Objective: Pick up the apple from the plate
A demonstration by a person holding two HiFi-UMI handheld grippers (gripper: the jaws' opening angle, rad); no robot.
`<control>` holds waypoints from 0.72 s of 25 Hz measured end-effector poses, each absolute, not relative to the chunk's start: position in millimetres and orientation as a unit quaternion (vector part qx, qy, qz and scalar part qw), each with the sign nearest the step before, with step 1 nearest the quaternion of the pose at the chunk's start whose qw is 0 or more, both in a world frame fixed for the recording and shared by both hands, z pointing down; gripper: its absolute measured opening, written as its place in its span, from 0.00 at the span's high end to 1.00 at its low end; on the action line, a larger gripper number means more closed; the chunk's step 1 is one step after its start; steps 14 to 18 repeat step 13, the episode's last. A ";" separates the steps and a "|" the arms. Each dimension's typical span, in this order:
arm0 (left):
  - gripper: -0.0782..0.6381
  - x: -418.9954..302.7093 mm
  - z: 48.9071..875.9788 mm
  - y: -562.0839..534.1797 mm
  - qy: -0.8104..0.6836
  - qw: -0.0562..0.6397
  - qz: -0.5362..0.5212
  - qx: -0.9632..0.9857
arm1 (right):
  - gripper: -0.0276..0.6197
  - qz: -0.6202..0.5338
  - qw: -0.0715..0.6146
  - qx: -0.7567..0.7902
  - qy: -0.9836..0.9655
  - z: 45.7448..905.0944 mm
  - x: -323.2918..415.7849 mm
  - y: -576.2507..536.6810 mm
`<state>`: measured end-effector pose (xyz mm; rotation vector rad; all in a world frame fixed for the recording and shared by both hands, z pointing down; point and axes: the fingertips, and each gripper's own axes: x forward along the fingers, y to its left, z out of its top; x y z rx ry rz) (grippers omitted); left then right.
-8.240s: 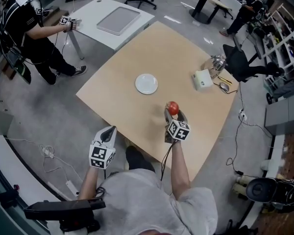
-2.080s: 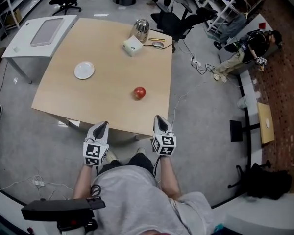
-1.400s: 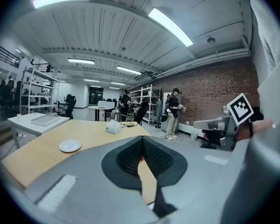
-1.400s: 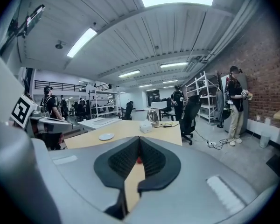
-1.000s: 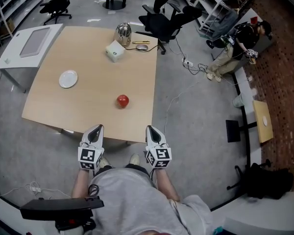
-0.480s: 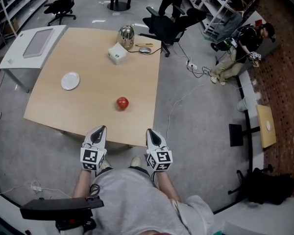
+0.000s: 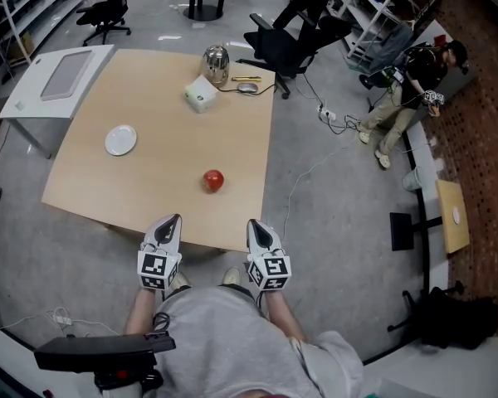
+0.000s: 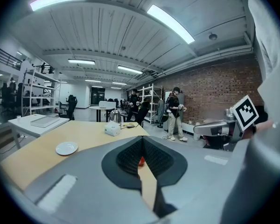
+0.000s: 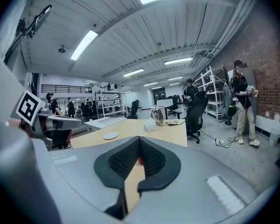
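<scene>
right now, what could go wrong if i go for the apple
1. The apple sits loose on the bare table, away from the plate; a nudge could roll it off the edge.
2. The left gripper and right gripper are both shut; reaching in like that would likely knock the apple rather than grasp it.

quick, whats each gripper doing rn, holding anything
Left gripper: closed, holding nothing.
Right gripper: closed, holding nothing.
The apple sits on the table, apart from both.
</scene>
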<state>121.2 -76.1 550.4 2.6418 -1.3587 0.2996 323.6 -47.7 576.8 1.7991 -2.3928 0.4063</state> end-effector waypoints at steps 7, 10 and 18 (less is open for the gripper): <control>0.86 123.7 550.2 -77.9 -0.454 0.079 0.102 0.882 | 0.95 0.137 0.061 0.593 -0.791 577.9 324.9 -50.5; 0.86 124.9 550.1 -77.4 -0.454 0.080 0.104 0.881 | 0.95 0.138 0.062 0.593 -0.791 577.4 326.4 -50.5; 0.86 125.8 550.5 -76.4 -0.455 0.080 0.104 0.881 | 0.95 0.138 0.064 0.591 -0.792 578.0 326.7 -49.9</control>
